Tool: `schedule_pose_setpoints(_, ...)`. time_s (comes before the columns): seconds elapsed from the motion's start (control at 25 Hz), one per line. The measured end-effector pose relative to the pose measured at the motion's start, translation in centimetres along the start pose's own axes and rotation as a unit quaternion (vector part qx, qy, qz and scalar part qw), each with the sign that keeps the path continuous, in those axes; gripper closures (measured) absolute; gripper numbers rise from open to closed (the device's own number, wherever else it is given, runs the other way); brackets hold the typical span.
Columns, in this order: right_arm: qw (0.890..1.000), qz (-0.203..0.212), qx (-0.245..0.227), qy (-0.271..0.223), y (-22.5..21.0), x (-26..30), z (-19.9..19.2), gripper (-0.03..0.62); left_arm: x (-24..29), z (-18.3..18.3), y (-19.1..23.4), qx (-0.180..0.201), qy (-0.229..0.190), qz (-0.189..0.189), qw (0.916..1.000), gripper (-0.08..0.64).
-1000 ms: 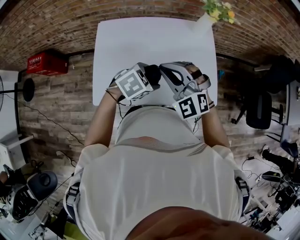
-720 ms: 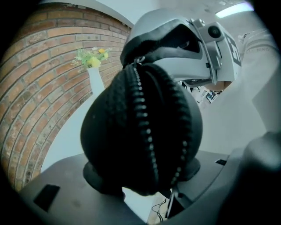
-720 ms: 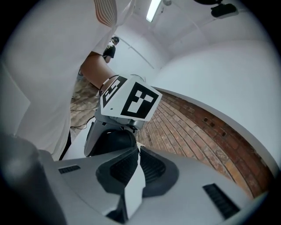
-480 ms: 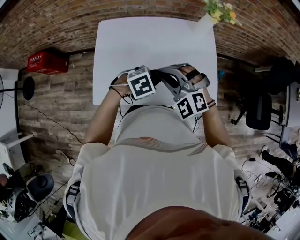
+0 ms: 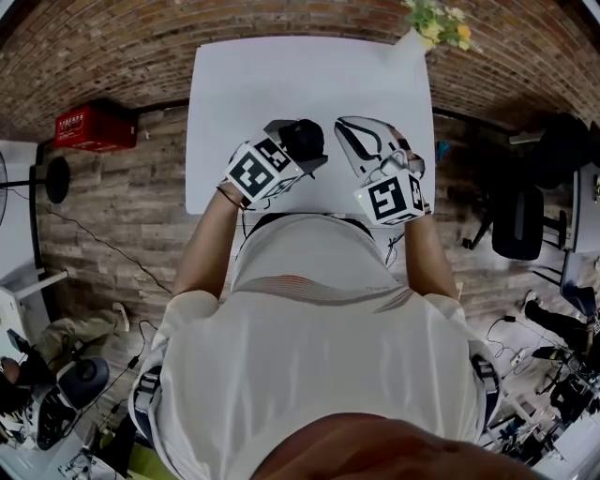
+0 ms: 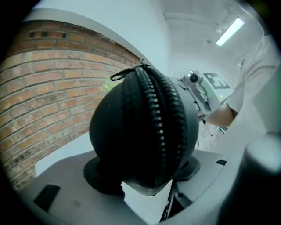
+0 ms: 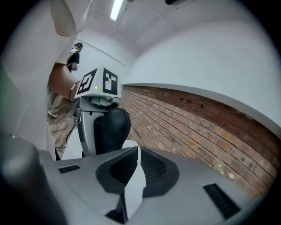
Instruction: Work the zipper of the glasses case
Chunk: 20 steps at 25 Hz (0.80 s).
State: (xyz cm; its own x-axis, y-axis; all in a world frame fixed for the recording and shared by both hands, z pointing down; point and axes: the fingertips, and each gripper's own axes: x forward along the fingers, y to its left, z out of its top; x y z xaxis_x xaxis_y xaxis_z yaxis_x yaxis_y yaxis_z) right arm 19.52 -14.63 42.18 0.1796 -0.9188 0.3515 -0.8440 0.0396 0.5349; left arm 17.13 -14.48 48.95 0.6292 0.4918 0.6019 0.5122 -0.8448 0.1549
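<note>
The left gripper [image 6: 148, 176] was spread wide and squeezed the black glasses case [image 6: 140, 118] over the near edge of the white table [image 5: 281, 75]. The right gripper [image 7: 133, 173] was pressed together with nothing in it. It could miss the zip pull [image 6: 124, 74], because that was small and floppy.

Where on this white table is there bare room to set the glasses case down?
The far half of the table is bare, from its left edge to the flowers at the far-right corner. Crowded only near the person, where the left tongs hold the glasses case beside the shut right tongs.
</note>
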Motion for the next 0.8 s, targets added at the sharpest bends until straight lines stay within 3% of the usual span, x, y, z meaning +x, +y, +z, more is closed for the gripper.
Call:
schedule_pose_setpoints(0.12, 0.997, -0.036, 0.068, 0.009, -2.1, -0.5, -0.8, 0.533, -2.3, 3.0, 1.6, -0.037, -0.088, 0.038, 0.9947, 0.284)
schedule_pose_setpoints(0.28, 0.988, -0.076, 0.138, 0.013, -4.6, -1.0, -1.9, 0.54, -6.0, 5.8, 3.9, -0.065, -0.184, 0.097, 0.976, 0.284)
schedule_pose_setpoints(0.4, 0.976, -0.104, 0.19, 0.015, -6.1, -1.7, -3.1, 0.54, -9.1, 6.5, 5.9, -0.082, -0.242, 0.16, 0.9536, 0.284)
schedule_pose_setpoints(0.52, 0.962, -0.134, 0.237, 0.013, -7.5, -2.6, -4.4, 0.541, -12.4, 6.0, 7.9, -0.111, -0.29, 0.224, 0.9238, 0.284)
schedule_pose_setpoints(0.64, 0.953, -0.15, 0.263, 0.013, -8.0, -3.2, -5.3, 0.541, -14.6, 4.9, 9.1, -0.142, -0.317, 0.257, 0.9017, 0.284)
schedule_pose_setpoints(0.72, 0.951, -0.153, 0.268, 0.014, -8.0, -3.3, -5.6, 0.541, -14.8, 4.3, 9.3, -0.147, -0.318, 0.264, 0.8989, 0.284)
schedule_pose_setpoints(0.8, 0.951, -0.153, 0.269, 0.013, -7.9, -3.4, -5.6, 0.541, -14.7, 4.2, 9.2, -0.142, -0.312, 0.265, 0.9013, 0.284)
